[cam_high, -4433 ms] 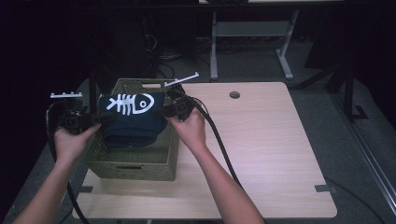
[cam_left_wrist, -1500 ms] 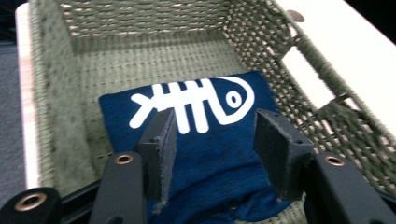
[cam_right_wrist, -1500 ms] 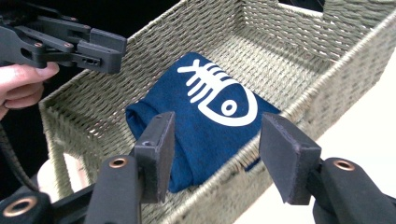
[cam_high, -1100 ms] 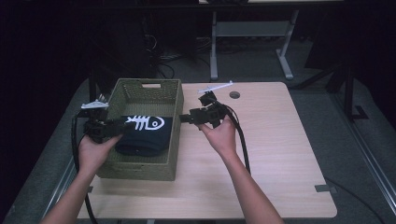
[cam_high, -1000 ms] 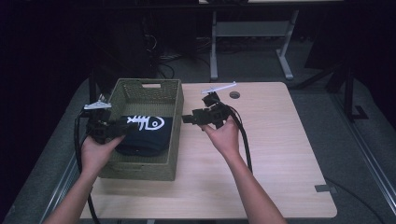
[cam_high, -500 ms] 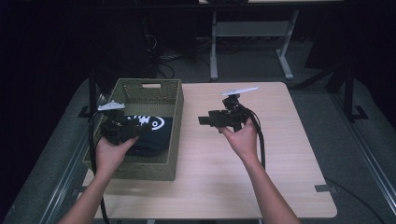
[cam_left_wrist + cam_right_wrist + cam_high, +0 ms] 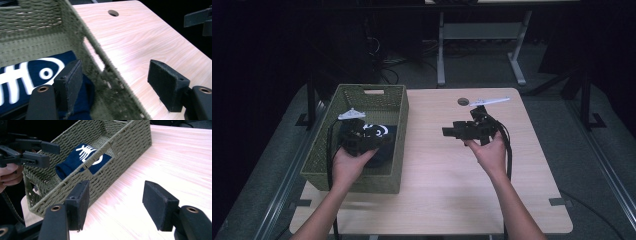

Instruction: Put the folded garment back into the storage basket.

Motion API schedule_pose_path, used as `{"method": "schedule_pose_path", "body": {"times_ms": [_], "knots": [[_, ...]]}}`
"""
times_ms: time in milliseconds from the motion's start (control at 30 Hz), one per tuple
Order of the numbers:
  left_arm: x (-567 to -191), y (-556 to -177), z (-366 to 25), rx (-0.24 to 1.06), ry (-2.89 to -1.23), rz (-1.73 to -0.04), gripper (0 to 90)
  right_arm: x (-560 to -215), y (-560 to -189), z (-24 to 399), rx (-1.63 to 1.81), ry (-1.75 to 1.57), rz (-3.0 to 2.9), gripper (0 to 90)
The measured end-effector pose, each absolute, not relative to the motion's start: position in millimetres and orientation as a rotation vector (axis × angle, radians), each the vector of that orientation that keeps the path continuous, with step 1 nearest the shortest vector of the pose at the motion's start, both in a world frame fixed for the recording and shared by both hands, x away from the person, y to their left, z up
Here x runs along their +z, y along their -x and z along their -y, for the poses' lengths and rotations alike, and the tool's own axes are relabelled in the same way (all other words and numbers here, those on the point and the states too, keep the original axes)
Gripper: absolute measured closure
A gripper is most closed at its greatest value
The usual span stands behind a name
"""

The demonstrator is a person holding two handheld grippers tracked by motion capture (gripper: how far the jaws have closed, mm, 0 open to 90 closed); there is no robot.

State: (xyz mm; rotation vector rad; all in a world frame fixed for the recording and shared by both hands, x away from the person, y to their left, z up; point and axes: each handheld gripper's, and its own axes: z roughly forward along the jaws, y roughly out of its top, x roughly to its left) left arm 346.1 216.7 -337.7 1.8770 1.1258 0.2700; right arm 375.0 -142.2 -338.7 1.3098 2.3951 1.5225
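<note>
A navy cloth (image 7: 373, 129) with a white fish-skeleton print lies folded inside the green woven basket (image 7: 362, 92) on the table's left side. My left gripper (image 7: 383, 144) hovers over the basket's near right part, open and holding nothing. In the left gripper view its jaws (image 7: 117, 85) stand wide, one over the cloth (image 7: 37, 75), the other past the basket wall (image 7: 100, 65). My right gripper (image 7: 447, 132) is held above mid-table, open and empty, pointing left at the basket. The right gripper view (image 7: 116, 205) shows the cloth (image 7: 82, 157), the basket (image 7: 120, 147) and the left gripper (image 7: 48, 153).
The light wooden table (image 7: 452, 190) has a round cable hole (image 7: 462, 101) near its far edge. Black cables trail from both grippers toward the person. A metal desk frame (image 7: 482, 35) stands beyond the table on the dark floor.
Both grippers held the cloth above the basket; it now lies inside. The right gripper has drawn away rightward over the table. The left gripper has let go and pulled back.
</note>
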Motion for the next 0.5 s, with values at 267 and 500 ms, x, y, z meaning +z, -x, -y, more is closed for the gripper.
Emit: {"method": "schedule_pose_path", "body": {"times_ms": [267,500], "knots": [[-337,-346,-195,0.268,-1.894,-1.089,26.9,-342,-369,161,1.505,-1.343,-2.371,37.2],[-335,-343,-174,0.273,-1.914,-1.034,26.5,-344,-364,181,1.499,-1.365,-2.344,36.7]]}}
